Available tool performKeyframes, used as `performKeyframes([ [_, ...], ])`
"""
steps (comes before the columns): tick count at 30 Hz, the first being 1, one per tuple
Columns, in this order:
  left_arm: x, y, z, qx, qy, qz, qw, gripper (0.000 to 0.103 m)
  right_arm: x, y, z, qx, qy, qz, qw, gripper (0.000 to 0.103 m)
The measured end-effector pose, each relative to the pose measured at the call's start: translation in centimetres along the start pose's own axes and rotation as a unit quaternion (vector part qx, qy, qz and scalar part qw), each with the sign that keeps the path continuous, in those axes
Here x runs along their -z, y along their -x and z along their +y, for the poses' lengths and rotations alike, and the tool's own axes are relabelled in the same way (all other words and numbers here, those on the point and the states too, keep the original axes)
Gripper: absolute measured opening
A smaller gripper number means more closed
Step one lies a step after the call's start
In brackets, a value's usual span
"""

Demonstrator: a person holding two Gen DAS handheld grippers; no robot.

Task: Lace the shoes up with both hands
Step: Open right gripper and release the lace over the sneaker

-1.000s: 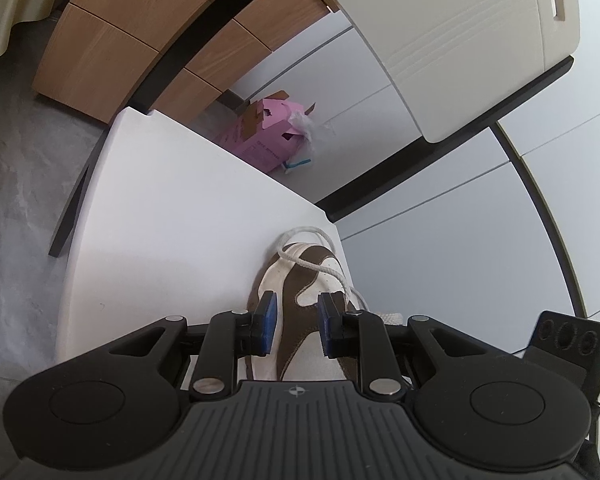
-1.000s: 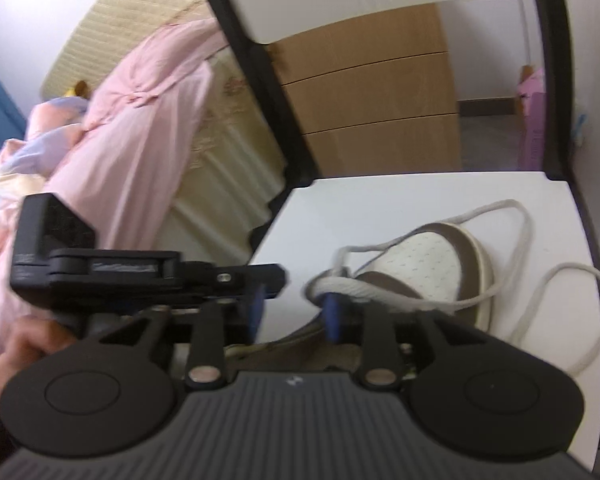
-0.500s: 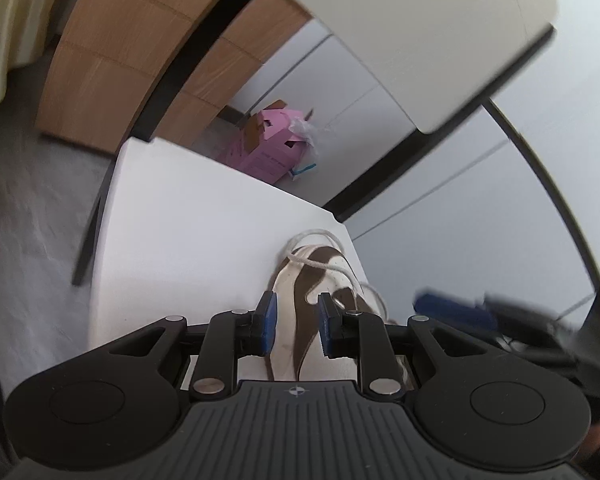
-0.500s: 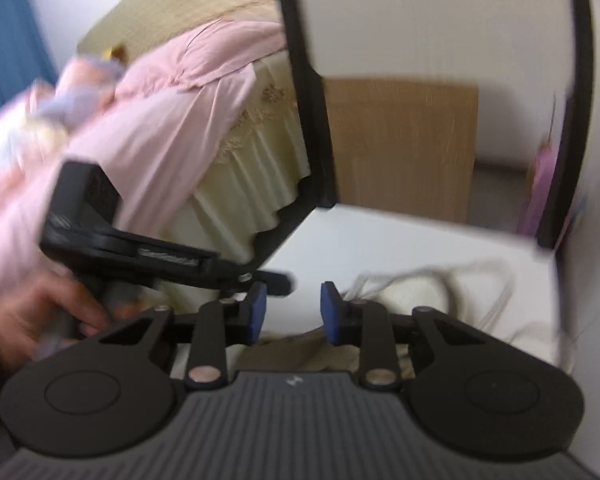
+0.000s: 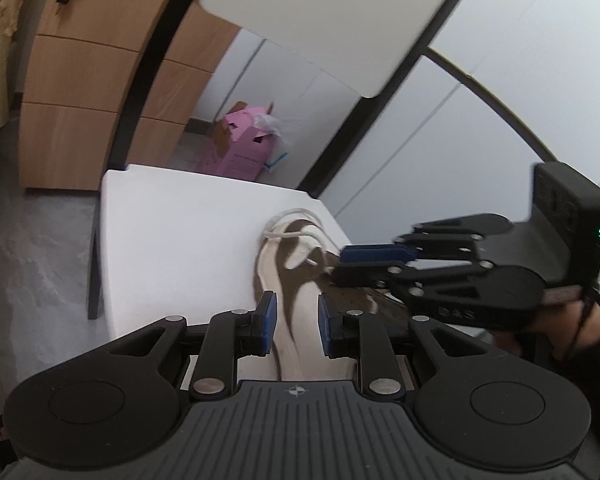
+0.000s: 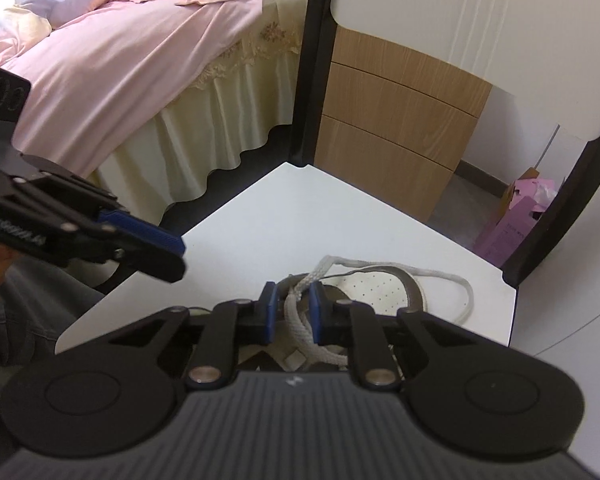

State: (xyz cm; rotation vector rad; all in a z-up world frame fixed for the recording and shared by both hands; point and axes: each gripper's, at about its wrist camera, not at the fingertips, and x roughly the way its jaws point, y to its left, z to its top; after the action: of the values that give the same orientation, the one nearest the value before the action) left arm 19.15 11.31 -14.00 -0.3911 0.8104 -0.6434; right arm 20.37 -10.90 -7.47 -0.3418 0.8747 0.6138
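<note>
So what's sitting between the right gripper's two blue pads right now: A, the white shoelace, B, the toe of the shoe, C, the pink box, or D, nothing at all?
A: in the right wrist view the white shoelace runs up through the gap of the right gripper, between its blue pads.

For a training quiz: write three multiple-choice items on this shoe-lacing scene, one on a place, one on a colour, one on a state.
1. Where does the shoe rest?
A. on the white table
B. on the bed
C. on the floor

2. What colour is the box on the floor?
A. green
B. pink
C. black

3. How does the left gripper stand?
A. shut on the lace
B. out of view
C. open above the shoe

Answers: 1 A, its sole lies on the tabletop; 2 B, it shows pink in both views; 3 C, its pads are apart with nothing between.
</note>
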Motion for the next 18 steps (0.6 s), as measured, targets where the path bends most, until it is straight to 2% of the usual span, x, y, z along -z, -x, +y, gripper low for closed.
performKeyframes([
  [1,0.1,0.1,-0.2,0.005,-0.005,0.0,1.0,0.025,-0.1,-0.2,0.0,0.0,0.0,0.004,1.0,0.008],
  [3,0.3,0.2,-0.7,0.014,-0.02,0.002,0.9997,0.025,-0.2,-0.6,0.1,0.0,-0.001,0.007,1.0,0.003],
  [8,0.9,-0.3,-2.2,0.02,-0.052,0.014,0.9983,0.025,-0.5,-1.4,0.4,0.001,-0.002,0.008,1.0,0.002],
  [14,1.5,-1.3,-3.5,0.003,-0.083,0.019,0.9963,0.025,-0.7,-0.6,-0.2,-0.001,-0.028,-0.006,1.0,0.005],
  [15,1.6,-1.4,-3.6,0.002,-0.084,0.019,0.9963,0.025,-0.8,-0.3,-0.4,-0.003,-0.035,-0.011,0.999,0.009],
  [16,1.7,-1.6,-3.6,-0.002,-0.085,0.021,0.9962,0.025,-0.9,0.1,-0.6,-0.006,-0.042,-0.016,0.999,0.019],
  [18,1.8,-2.1,-3.7,-0.012,-0.09,0.027,0.9955,0.025,-1.8,0.0,-1.1,-0.018,-0.05,-0.021,0.998,0.029],
])
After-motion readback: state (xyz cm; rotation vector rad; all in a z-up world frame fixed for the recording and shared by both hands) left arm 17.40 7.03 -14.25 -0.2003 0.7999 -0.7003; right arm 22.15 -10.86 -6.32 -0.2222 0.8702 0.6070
